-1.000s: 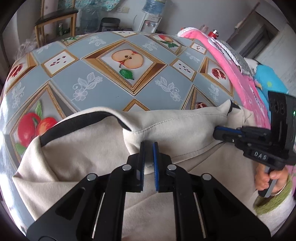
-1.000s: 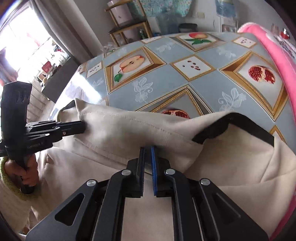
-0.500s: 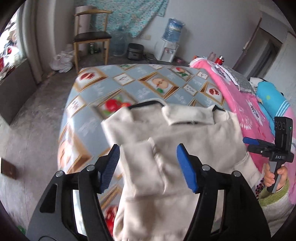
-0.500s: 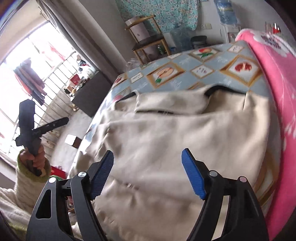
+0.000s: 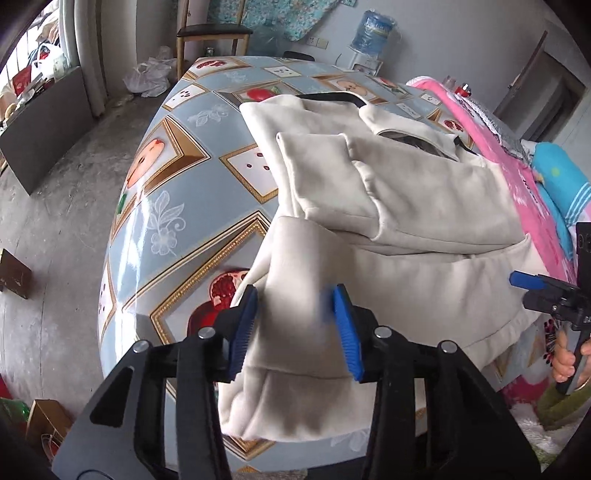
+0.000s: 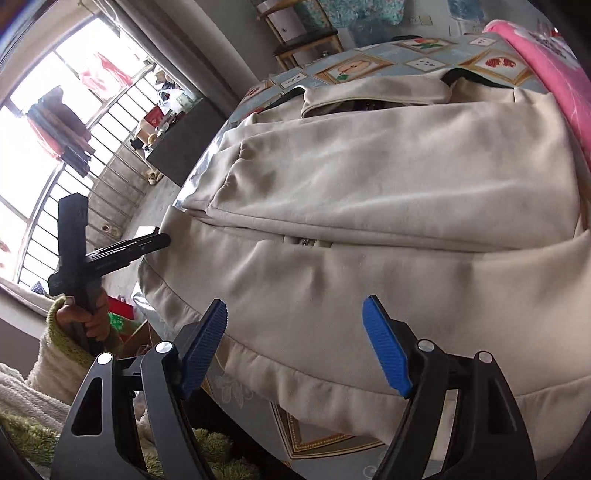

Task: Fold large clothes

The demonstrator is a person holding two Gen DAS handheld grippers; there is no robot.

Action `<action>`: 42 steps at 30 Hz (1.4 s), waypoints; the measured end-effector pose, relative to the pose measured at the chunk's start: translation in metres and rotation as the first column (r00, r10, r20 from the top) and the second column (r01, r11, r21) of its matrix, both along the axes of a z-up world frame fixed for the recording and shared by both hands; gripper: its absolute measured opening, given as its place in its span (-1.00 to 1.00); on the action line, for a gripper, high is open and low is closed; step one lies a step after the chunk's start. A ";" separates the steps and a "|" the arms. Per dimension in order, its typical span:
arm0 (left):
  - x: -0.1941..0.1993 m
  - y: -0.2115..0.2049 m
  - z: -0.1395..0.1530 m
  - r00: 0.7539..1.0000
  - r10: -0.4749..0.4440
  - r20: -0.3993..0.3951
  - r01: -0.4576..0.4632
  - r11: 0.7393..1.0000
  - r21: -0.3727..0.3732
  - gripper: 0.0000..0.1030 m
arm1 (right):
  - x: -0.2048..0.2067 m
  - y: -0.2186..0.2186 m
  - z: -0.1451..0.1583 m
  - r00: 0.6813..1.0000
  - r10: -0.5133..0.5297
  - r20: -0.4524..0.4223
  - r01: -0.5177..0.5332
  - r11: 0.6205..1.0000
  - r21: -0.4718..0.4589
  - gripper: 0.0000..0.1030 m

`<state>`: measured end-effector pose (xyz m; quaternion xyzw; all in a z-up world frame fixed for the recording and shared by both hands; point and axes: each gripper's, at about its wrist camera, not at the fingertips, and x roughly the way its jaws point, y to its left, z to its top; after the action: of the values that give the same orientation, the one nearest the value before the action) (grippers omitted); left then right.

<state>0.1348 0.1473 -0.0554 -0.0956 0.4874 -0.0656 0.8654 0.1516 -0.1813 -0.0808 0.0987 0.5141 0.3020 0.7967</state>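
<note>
Cream fabric fills both of my views: the jacket (image 5: 424, 206) lies spread on the desk (image 5: 173, 206), which is covered by a blue cloth printed with fruit in gold frames. Its collar sits toward the top of the frame, its hem toward the bottom, and one sleeve is folded across the chest.

My left claw (image 5: 295, 328) sits at the lower centre of the left wrist view. Its jaws are closing, with the lower left corner of the jacket between the blue pads (image 5: 242, 332); I cannot tell whether the pads press on the cloth yet.

My right claw (image 6: 295, 350) is spread wide at the bottom of the right wrist view, above the jacket's hem, gripping nothing.

As for containers, a cardboard box (image 5: 46, 417) stands on the floor at the lower left of the left wrist view, but its contents are too small to make out. A water bottle (image 5: 373, 33) on a dispenser stands against the far wall, upper right. A pink blanket (image 5: 517, 177) runs along the right edge.
</note>
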 end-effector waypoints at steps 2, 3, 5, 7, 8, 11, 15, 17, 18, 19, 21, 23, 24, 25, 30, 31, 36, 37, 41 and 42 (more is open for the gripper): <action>0.008 0.003 -0.005 1.000 -0.011 -0.008 0.011 1.000 -0.013 -0.23 | -0.001 -0.001 -0.003 1.000 -0.015 -0.006 0.015 1.000 -0.002 0.44; 0.011 0.004 -0.007 1.000 -0.024 -0.012 0.024 1.000 -0.020 -0.23 | -0.001 -0.001 -0.005 1.000 -0.018 -0.007 0.018 1.000 -0.006 0.44; 0.016 0.005 -0.008 0.999 -0.046 -0.009 0.046 0.999 -0.021 -0.22 | -0.002 -0.001 -0.007 1.000 -0.027 -0.010 0.027 1.000 -0.013 0.44; 0.018 0.002 -0.007 0.997 -0.074 0.004 0.074 0.997 0.000 -0.24 | -0.002 -0.001 -0.009 0.999 -0.033 -0.011 0.033 0.999 -0.018 0.44; 0.018 0.001 -0.006 0.997 -0.082 0.010 0.082 0.997 0.005 -0.35 | -0.002 0.000 -0.010 0.999 -0.035 -0.013 0.035 0.999 -0.018 0.44; 0.011 -0.007 0.002 0.990 -0.129 0.051 0.129 0.992 0.011 -0.63 | -0.002 0.003 -0.012 0.999 -0.041 -0.015 0.040 0.999 -0.026 0.44; -0.005 -0.014 0.020 0.972 -0.200 0.126 0.205 0.978 -0.031 -0.65 | -0.002 0.005 -0.012 0.999 -0.041 -0.011 0.041 0.998 -0.043 0.44; -0.008 -0.014 0.020 0.966 -0.230 0.122 0.243 0.964 -0.105 -0.65 | -0.002 0.005 -0.012 0.999 -0.041 -0.004 0.040 0.997 -0.059 0.44; -0.007 -0.014 0.018 0.965 -0.235 0.116 0.249 0.960 -0.125 -0.65 | -0.002 0.005 -0.012 0.999 -0.042 -0.002 0.042 0.997 -0.065 0.44; -0.007 -0.014 0.016 0.966 -0.237 0.106 0.250 0.959 -0.135 -0.64 | -0.001 0.004 -0.012 0.999 -0.044 -0.002 0.044 0.997 -0.069 0.44; -0.001 -0.013 0.007 0.973 -0.220 0.067 0.227 0.967 -0.119 -0.64 | 0.000 0.005 -0.013 0.999 -0.049 -0.003 0.048 0.997 -0.068 0.44; 0.006 -0.008 0.001 0.980 -0.193 0.040 0.196 0.974 -0.116 -0.63 | 0.000 0.004 -0.013 0.999 -0.052 -0.003 0.052 0.996 -0.068 0.44; 0.008 -0.006 0.000 0.983 -0.182 0.033 0.184 0.975 -0.120 -0.62 | 0.000 0.004 -0.013 0.999 -0.053 -0.002 0.053 0.996 -0.068 0.44; 0.013 -0.003 -0.003 0.986 -0.166 0.018 0.167 0.979 -0.120 -0.58 | 0.000 0.005 -0.014 0.999 -0.054 -0.002 0.054 0.996 -0.069 0.44; 0.025 0.007 -0.017 0.988 -0.151 -0.039 0.142 0.975 -0.169 -0.37 | -0.001 0.003 -0.014 0.998 -0.057 -0.002 0.056 0.996 -0.067 0.44; 0.026 0.009 -0.017 0.988 -0.149 -0.043 0.138 0.973 -0.185 -0.37 | -0.001 0.002 -0.014 0.998 -0.057 -0.004 0.057 0.996 -0.064 0.44; 0.016 0.007 -0.004 0.977 -0.210 0.046 0.215 0.940 -0.266 -0.41 | -0.001 0.002 -0.015 0.998 -0.059 -0.005 0.059 0.996 -0.060 0.44; 0.017 0.004 -0.006 0.978 -0.205 0.034 0.208 0.954 -0.215 -0.41 | -0.001 0.002 -0.015 0.998 -0.058 -0.005 0.058 0.996 -0.062 0.44; 0.024 -0.004 -0.015 0.988 -0.154 -0.029 0.150 0.983 -0.102 -0.44 | -0.002 0.002 -0.014 0.999 -0.053 -0.008 0.052 0.996 -0.073 0.44; 0.024 -0.006 -0.014 0.989 -0.146 -0.038 0.142 0.986 -0.084 -0.45 | -0.004 0.001 -0.012 0.999 -0.051 -0.009 0.050 0.995 -0.080 0.44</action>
<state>0.1586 0.1412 -0.0698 -0.0966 0.5088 -0.1455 0.8430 0.1475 -0.1804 -0.0933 0.0815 0.5277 0.2602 0.8045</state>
